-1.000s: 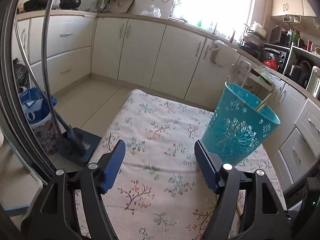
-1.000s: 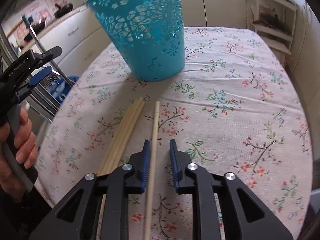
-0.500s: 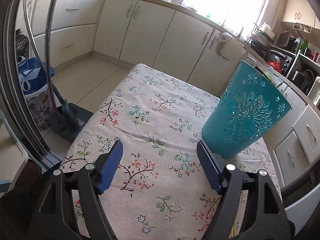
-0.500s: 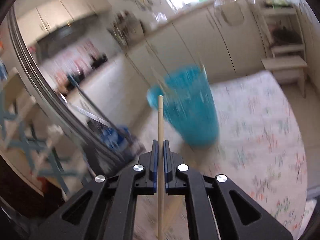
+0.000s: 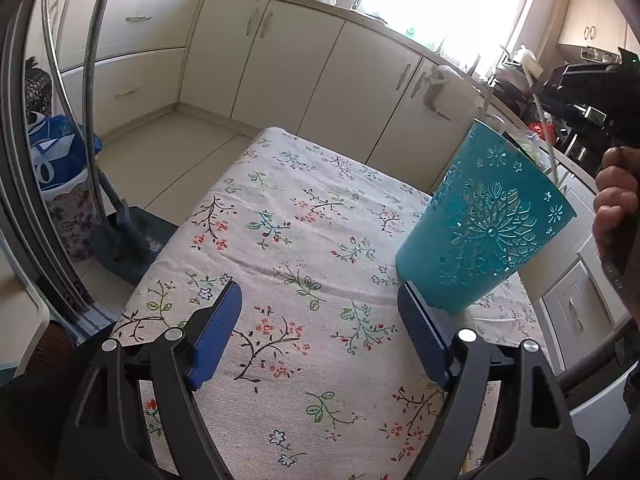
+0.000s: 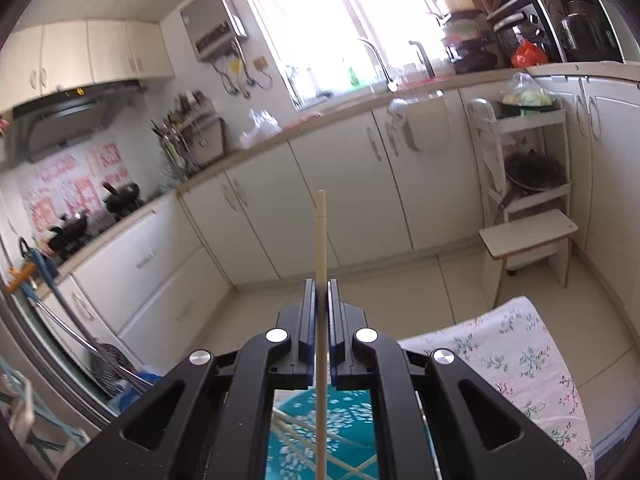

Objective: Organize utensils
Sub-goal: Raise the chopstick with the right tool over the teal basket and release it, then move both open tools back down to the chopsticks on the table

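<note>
A teal cut-out holder (image 5: 484, 228) stands on the floral tablecloth (image 5: 304, 240) at the right. My left gripper (image 5: 320, 320) is open and empty, low over the cloth, its right finger next to the holder's base. My right gripper (image 6: 320, 292) is shut on a wooden chopstick (image 6: 321, 236) and holds it upright above the holder (image 6: 348, 420), whose inside shows several chopsticks (image 6: 304, 436). In the left wrist view the held chopstick (image 5: 544, 120) slants above the holder's rim.
Cream kitchen cabinets (image 5: 280, 52) run behind the table. A blue bag (image 5: 52, 160) and a mop base (image 5: 124, 240) sit on the floor at left. A white shelf rack (image 6: 528, 152) and a small stool (image 6: 528, 240) stand at right.
My right gripper has closed on one chopstick, lifted it off the cloth and swung it up over the holder. My left gripper has tilted down towards the cloth.
</note>
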A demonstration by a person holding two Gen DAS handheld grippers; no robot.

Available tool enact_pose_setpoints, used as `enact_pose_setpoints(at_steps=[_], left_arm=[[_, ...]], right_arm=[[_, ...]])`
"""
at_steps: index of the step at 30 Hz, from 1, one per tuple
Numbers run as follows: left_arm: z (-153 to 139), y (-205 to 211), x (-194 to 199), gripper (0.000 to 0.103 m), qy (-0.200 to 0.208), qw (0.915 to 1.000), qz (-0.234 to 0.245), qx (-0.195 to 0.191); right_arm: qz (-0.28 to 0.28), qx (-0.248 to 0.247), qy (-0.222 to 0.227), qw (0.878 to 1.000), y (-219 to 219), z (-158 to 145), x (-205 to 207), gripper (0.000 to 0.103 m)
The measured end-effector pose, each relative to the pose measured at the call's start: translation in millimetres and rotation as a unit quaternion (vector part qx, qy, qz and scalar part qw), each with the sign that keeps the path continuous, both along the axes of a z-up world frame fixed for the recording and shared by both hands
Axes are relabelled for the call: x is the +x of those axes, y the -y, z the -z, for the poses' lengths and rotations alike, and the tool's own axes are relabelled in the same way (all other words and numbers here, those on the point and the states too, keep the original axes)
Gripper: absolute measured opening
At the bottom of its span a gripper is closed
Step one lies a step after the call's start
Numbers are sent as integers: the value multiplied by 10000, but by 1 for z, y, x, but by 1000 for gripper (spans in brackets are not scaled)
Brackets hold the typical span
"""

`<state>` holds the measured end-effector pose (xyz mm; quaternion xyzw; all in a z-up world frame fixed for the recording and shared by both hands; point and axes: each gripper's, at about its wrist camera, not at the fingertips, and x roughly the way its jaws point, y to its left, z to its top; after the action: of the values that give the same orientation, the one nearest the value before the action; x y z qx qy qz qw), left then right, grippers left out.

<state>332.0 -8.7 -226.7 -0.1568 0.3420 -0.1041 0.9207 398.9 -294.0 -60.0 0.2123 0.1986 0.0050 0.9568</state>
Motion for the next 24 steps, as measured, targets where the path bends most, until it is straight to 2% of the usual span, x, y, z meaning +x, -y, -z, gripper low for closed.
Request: enact_pose_setpoints(at_steps=[6, 9, 13, 16, 18, 21, 23, 24], left_arm=[[0, 0, 0, 76, 6, 10000, 34, -52], [0, 0, 1, 77, -8, 10000, 26, -56], [1, -2, 0, 78, -8, 10000, -31, -85], [1, -5, -1, 78, -24, 9999, -82, -103], [1, -5, -1, 79, -33, 9999, -117, -96], [1, -6, -2, 79, -37, 9998, -176, -58], [1, -7, -3, 79, -40, 9997, -220, -34], [1, -7, -3, 80, -40, 9997, -243, -27]], right_arm=[[-3, -238, -325, 9992, -10, 24, 2, 6], [-86, -327, -432, 9985, -19, 30, 9, 7], [-271, -429, -429, 9978, -24, 29, -3, 12], [-388, -472, -175, 9980, -26, 11, -31, 23], [-401, -471, 116, 9980, -27, -7, -53, 25], [-391, -541, 790, 9946, -28, -48, -100, 32], [-312, -606, 1294, 9892, -29, -73, -138, 44], [-264, -650, 1485, 9864, -30, -80, -156, 46]])
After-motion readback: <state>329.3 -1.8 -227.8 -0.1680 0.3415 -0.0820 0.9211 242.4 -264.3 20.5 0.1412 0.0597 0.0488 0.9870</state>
